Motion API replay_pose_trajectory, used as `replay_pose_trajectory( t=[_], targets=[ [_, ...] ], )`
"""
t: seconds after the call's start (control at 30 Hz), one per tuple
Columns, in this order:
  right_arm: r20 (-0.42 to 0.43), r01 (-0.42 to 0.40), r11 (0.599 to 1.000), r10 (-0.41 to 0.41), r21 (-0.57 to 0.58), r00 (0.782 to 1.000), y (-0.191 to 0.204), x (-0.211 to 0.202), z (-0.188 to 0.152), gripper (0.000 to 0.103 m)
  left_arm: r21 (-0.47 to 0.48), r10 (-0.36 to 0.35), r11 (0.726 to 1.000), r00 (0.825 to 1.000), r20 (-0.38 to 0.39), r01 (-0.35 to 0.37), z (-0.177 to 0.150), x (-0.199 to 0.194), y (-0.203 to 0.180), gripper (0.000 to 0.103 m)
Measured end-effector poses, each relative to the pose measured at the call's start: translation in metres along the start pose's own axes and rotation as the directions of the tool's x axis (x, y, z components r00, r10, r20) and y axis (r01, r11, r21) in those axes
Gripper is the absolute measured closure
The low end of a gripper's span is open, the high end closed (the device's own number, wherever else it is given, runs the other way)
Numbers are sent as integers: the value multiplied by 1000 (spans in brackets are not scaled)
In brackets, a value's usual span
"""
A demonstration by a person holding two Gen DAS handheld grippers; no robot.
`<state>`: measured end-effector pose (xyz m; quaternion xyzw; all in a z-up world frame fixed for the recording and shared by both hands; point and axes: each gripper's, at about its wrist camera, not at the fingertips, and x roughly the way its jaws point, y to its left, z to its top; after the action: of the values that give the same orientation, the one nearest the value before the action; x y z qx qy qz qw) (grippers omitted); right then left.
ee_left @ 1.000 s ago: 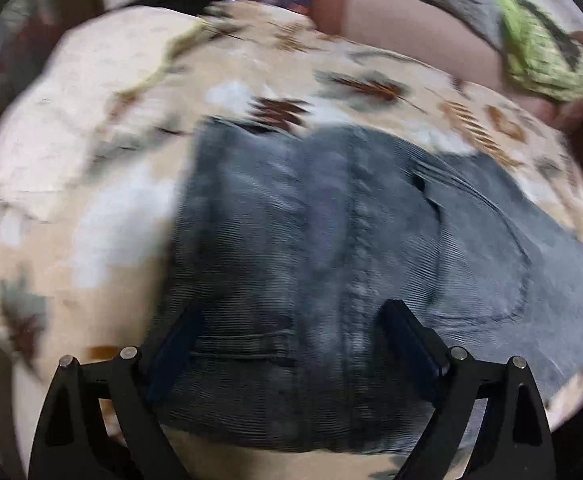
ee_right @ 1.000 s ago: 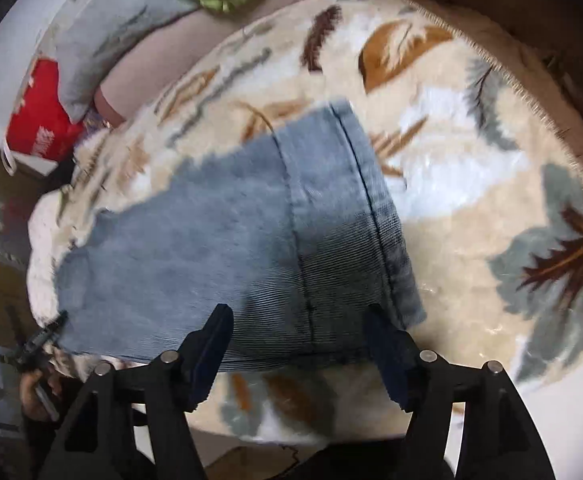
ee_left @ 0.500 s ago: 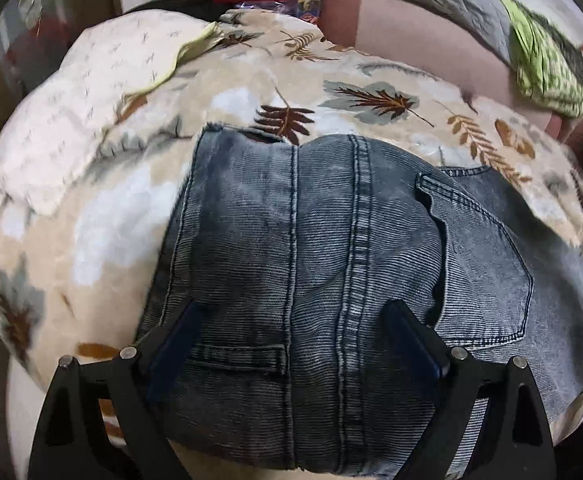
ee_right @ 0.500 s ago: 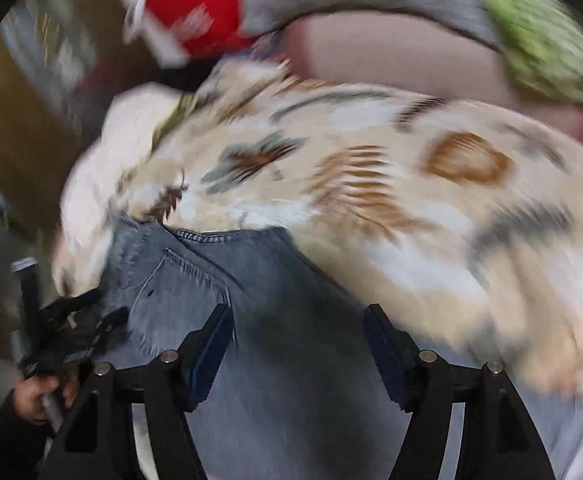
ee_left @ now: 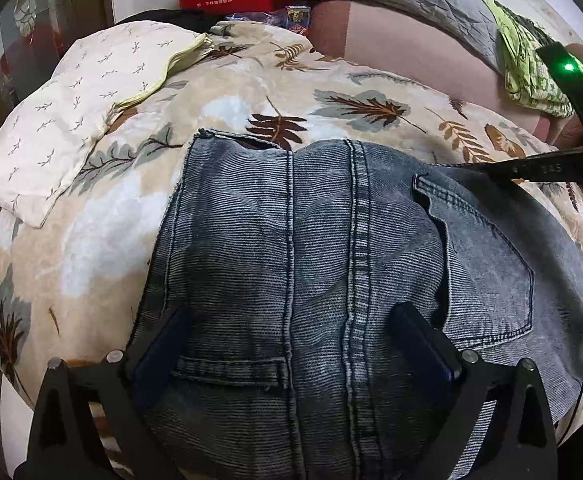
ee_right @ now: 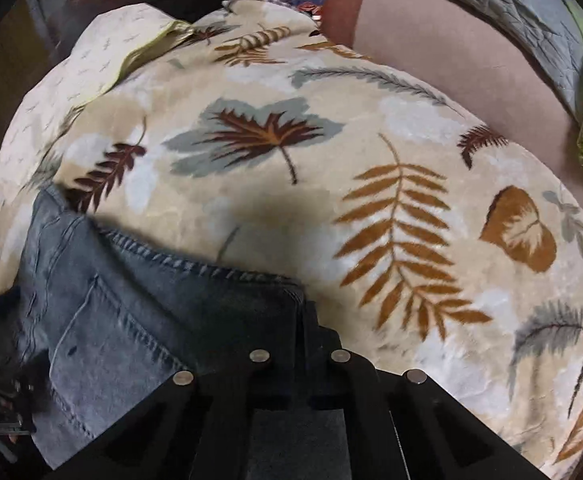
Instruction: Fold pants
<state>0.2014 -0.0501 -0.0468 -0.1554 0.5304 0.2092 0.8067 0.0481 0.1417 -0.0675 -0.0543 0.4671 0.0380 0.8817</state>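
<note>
The jeans (ee_left: pixel 331 280) lie flat on the leaf-print blanket (ee_right: pixel 331 160) over the bed, back pocket (ee_left: pixel 487 264) up, waistband toward the pillow (ee_left: pixel 71 120). My left gripper (ee_left: pixel 291 344) hangs over them with its jaws wide, having just been opening, one finger on each side of the centre seam and nothing pinched between them. My right gripper (ee_right: pixel 303 300) has just been closing; its jaws are now pressed together at the far edge of the denim, by the pocket, apparently nipping that edge.

Faded grey-blue denim pants (ee_left: pixel 331 280) lie flat, back pocket up.
</note>
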Motion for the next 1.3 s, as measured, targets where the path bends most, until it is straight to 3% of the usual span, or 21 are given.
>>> replay_pose_trajectory(
  t=[0.1, 0.2, 0.33, 0.43, 0.53, 0.63, 0.73, 0.83, 1.03, 1.17, 1.23, 1.3],
  targets=[
    [-12, 47, 999, -47, -7, 999, 3, 11, -1, 101, -2, -1, 1000, 1000, 4, 1, -1, 0, 0, 2],
    [-7, 50, 995, -49, 81, 999, -7, 20, 1, 100, 0, -2, 1000, 1000, 8, 2, -1, -1, 0, 2],
    [13, -9, 993, 7, 115, 1000, -12, 11, 0, 98, 0, -5, 1000, 1000, 11, 5, -2, -1, 0, 2],
    [94, -26, 988, 12, 153, 995, -12, -20, -3, 98, -1, -4, 1000, 1000, 10, 4, -2, -1, 1, 2],
    [149, -100, 978, 73, 182, 986, -8, -41, -10, 97, -2, 1, 1000, 1000, 10, -1, -2, -2, 0, 2],
    [105, -168, 969, 151, 182, 983, 3, -28, -15, 94, -4, 4, 1000, 1000, 10, -4, -2, -2, 0, 2],
    [-26, -85, 973, 92, 214, 995, 0, 17, -17, 94, 0, 2, 1000, 1000, 12, -2, -2, -2, 0, 2],
    [23, -115, 949, 113, 293, 993, -11, 16, -15, 94, 0, 0, 1000, 1000, 16, 0, -2, -2, 0, 2],
    [70, -116, 961, 102, 249, 992, 0, -13, -14, 93, -2, 3, 1000, 1000, 14, -3, -2, -2, 0, 1],
    [-22, -94, 949, 106, 300, 994, -10, 26, -12, 77, 4, 1, 1000, 1000, 16, -1, -3, -2, -1, 1],
    [15, -131, 926, 135, 353, 991, -18, 20, -13, 77, 2, -1, 1000, 1000, 19, 1, -3, -2, 0, 1],
    [47, -146, 922, 139, 358, 989, -21, 5, -18, 68, 1, 4, 1000, 1000, 18, -4, -3, -2, -1, 1]
  ],
)
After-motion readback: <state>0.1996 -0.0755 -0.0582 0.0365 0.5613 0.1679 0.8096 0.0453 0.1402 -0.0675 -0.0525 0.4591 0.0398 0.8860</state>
